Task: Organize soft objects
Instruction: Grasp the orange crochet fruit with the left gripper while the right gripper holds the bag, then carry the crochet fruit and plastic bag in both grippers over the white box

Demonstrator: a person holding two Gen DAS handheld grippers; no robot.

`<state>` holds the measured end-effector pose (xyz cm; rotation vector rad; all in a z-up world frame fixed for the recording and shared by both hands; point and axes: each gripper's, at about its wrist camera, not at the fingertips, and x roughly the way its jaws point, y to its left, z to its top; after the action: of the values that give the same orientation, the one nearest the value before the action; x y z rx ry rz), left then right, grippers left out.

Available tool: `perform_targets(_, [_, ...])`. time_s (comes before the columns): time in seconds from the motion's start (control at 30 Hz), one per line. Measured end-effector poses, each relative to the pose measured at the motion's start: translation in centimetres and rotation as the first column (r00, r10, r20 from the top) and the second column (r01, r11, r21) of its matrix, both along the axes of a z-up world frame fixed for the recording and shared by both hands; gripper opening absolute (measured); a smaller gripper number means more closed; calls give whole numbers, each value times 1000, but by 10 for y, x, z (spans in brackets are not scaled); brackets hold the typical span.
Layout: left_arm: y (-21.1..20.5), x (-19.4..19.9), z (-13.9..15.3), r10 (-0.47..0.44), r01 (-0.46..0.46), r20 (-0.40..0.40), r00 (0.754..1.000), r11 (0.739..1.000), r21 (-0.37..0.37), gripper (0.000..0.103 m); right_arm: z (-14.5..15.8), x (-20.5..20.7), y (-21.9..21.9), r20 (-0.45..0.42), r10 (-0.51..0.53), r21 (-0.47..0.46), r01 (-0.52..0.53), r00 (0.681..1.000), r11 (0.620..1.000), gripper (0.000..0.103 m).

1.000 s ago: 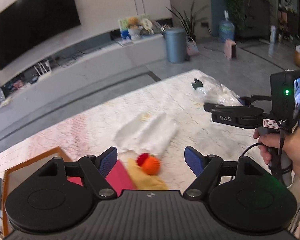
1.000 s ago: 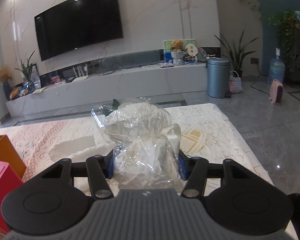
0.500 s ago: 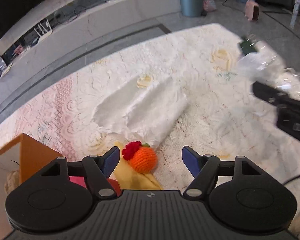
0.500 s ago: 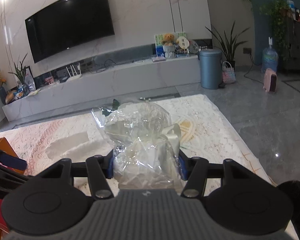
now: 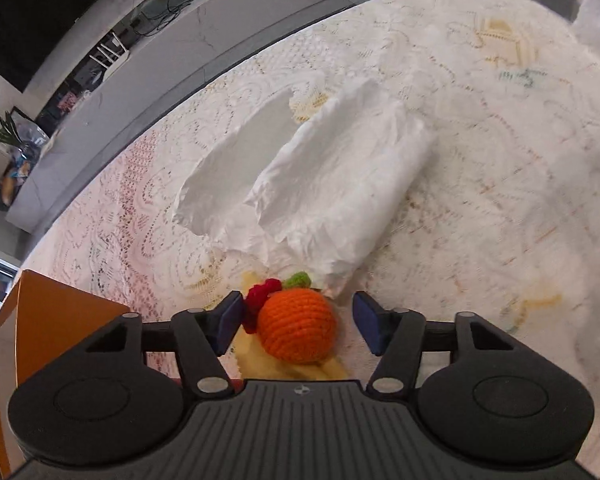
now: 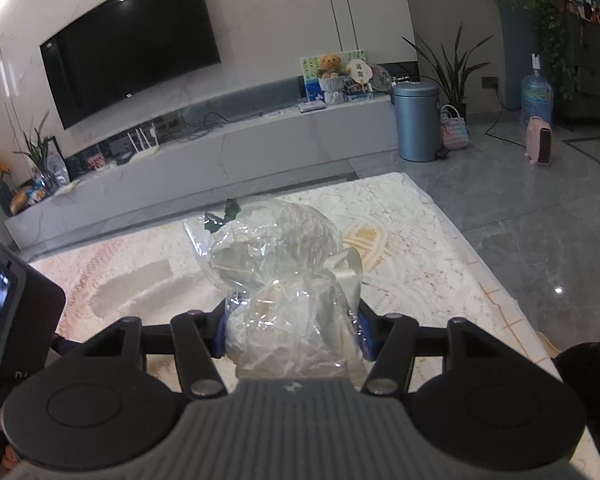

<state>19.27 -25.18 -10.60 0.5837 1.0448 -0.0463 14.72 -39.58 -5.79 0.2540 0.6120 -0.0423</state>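
Crocheted orange toy (image 5: 297,328): lies on a yellow cloth (image 5: 256,364) on the lace tablecloth (image 5: 500,200), between the pads of the left gripper.
Left gripper (image 5: 298,322): jaws have just been closing; left pad is at the toy's red part, right pad is apart from it.
Right gripper (image 6: 294,330): clamped on a clear plastic-wrapped bundle (image 6: 284,280) with ribbon.
White paper towel (image 5: 320,184): just beyond the toy.
Orange box (image 5: 40,332): at the left.

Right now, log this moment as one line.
left gripper: jaws closing around orange crochet toy, not yet pressing | right gripper: shut on cellophane-wrapped bundle | white towel: on table
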Motion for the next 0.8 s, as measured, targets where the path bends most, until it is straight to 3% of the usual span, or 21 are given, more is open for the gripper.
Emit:
perform_targets(0.03, [1,0,-3,0,0,-1,1000,1000,10,54,-1,0,0,-4,-4,-5,4,1000,1000,57])
perform_targets(0.13, [1,-3,0,-2,2,13,1000,1000,11,53,0,0,-2,-8,-8,10,9,1000,1000,57])
perform_targets(0.33, [4,-10,11,21,-20,17,1000,997,-70,53,-2,2,-7,-29,-19,87,21,999,996,57])
perform_targets(0.43, [-4,-27,23,-48,51,82,995,998,-29,52,-2,1,-7,-30,-12,87,15,999,996,57])
perform_targets(0.53, [-7,-44,37,-97,102,115,989,994,-43,52,-1,3,-4,-31,9,88,-6,999,996,57])
perform_targets(0.7, [7,-65,67,-79,101,129,989,979,-176,52,-1,2,0,-36,11,62,-8,999,998,57])
perform_targets(0.8, [23,-74,83,-63,80,65,996,949,-306,52,-1,-1,1,-35,13,65,-10,999,998,57])
